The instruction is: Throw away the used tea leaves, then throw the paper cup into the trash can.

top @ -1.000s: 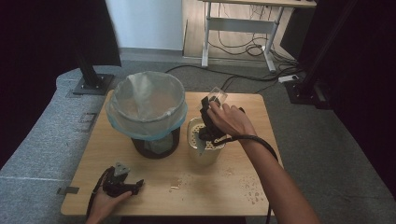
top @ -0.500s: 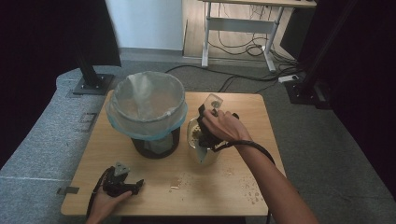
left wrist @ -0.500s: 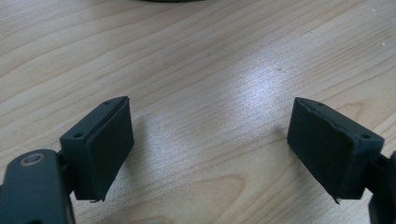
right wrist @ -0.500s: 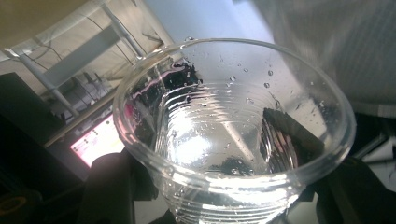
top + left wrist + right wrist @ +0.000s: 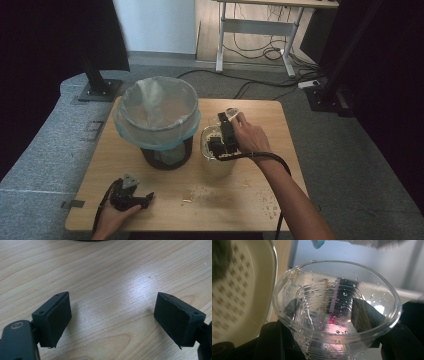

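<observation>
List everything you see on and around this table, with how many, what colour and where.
Clear plastic cup: one, transparent and wet, clamped between the right gripper's jaws above the container.
Container: one, cream, table centre, right of the bin.
Bin: one, dark, lined with a pale blue bag, left of centre.
Crumbs: scattered, pale, on the near part of the table.
Table: one, light wood.
Desk frame: one, grey, on the floor behind.
Cables: several, black, under that desk.
Left gripper: one, black, jaws apart, near left corner.
Right gripper: one, black, held over the container.
</observation>
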`<state>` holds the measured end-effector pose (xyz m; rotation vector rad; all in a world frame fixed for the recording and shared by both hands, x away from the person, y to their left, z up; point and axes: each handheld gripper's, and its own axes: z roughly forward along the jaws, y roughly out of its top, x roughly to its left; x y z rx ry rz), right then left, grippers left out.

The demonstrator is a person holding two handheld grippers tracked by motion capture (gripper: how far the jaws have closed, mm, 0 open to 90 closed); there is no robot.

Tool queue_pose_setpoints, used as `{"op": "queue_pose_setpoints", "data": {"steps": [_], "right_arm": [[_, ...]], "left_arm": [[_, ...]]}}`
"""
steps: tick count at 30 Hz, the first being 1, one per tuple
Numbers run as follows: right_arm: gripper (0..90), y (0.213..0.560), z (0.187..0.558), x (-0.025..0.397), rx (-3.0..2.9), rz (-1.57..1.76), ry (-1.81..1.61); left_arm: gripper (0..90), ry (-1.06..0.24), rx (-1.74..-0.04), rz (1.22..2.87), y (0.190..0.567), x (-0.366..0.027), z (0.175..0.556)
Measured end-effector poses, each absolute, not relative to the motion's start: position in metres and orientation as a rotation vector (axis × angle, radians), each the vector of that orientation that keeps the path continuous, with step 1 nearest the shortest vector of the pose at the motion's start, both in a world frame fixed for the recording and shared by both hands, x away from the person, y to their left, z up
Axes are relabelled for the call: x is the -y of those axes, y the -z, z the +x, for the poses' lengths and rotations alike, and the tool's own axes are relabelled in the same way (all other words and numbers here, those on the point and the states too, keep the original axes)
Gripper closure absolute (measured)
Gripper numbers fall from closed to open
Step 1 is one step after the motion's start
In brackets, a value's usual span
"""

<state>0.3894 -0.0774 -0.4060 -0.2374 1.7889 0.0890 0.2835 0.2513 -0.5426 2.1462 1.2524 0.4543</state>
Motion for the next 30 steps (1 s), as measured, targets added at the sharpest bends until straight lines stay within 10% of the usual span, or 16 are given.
{"op": "queue_pose_setpoints", "data": {"steps": [14,30], "right_arm": [[41.5,0.379,0.402,0.146,-1.911,0.855,-1.403],[40.5,0.344,0.401,0.144,-1.843,0.933,-1.602]], "left_arm": [[13.8,-0.459,-1.254,2.137,0.543,-0.251,0.283],[13.8,-0.461,-1.249,2.139,0.543,-0.251,0.283]]}}
